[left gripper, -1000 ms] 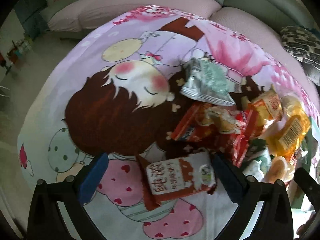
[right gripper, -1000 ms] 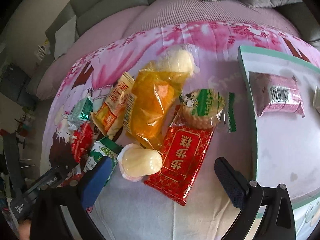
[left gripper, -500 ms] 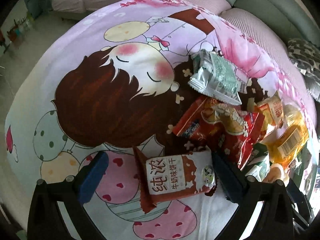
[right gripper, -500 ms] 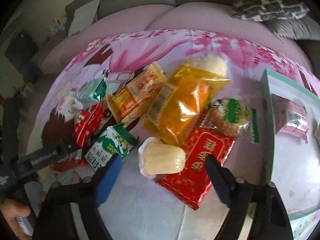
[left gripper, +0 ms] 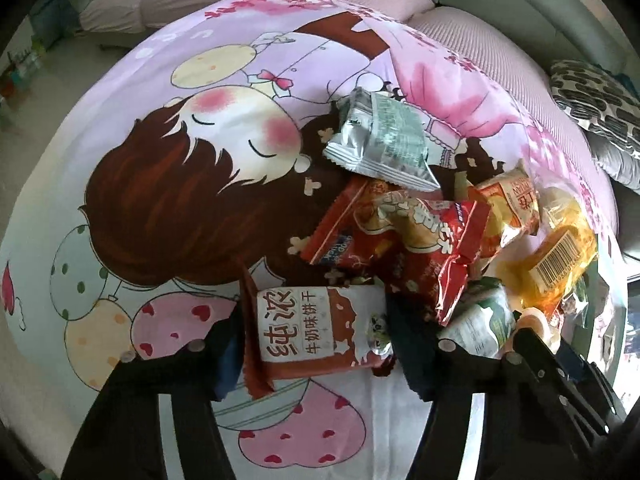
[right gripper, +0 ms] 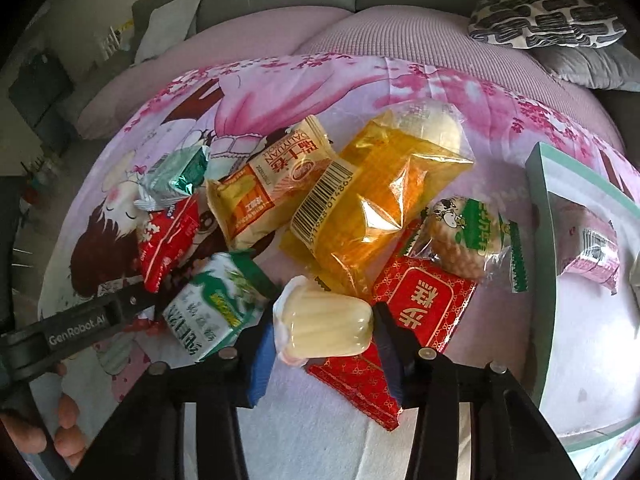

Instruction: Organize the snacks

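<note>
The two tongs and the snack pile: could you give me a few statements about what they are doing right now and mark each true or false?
1. The left tongs are closed around a brown and white biscuit packet. True.
2. The right tongs hang open over a bare cloth. False: they clamp a pale yellow jelly cup.
3. A pink wrapped snack already lies in the green-rimmed tray. True.
4. The orange bag with a barcode sits inside that tray. False: it lies in the pile on the cartoon cloth.
</note>
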`<state>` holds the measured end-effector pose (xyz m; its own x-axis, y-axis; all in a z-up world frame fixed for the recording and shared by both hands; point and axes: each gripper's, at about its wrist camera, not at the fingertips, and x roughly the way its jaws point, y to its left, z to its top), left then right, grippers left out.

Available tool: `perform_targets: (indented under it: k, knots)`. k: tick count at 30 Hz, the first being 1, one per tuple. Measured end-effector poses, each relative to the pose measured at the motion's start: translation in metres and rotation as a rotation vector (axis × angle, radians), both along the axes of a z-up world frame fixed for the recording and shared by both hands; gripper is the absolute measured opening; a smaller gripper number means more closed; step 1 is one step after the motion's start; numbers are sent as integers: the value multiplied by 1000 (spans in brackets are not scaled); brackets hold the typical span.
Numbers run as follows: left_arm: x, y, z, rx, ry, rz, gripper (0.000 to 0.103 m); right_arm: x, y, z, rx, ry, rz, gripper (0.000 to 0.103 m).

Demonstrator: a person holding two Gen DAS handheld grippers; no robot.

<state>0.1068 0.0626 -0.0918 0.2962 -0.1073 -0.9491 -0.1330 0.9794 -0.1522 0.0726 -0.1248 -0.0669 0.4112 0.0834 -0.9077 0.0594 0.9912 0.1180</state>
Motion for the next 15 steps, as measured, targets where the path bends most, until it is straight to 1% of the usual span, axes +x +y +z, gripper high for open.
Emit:
perform_targets:
  k: [6, 8, 9, 15]
  knots:
    - [-5, 5, 3, -36, -2, 23, 62, -1, -1, 1, 14, 0, -5, 46]
    - [-5, 9, 4, -41, -3, 24, 61, -3, -3, 3, 21, -2, -5, 43]
    - [-5, 14, 5, -45, -5, 27, 61, -3, -2, 4, 24, -5, -5, 41]
    - [-14, 29, 18, -55, -47, 50, 60, -3, -4, 7, 45, -9, -13, 40]
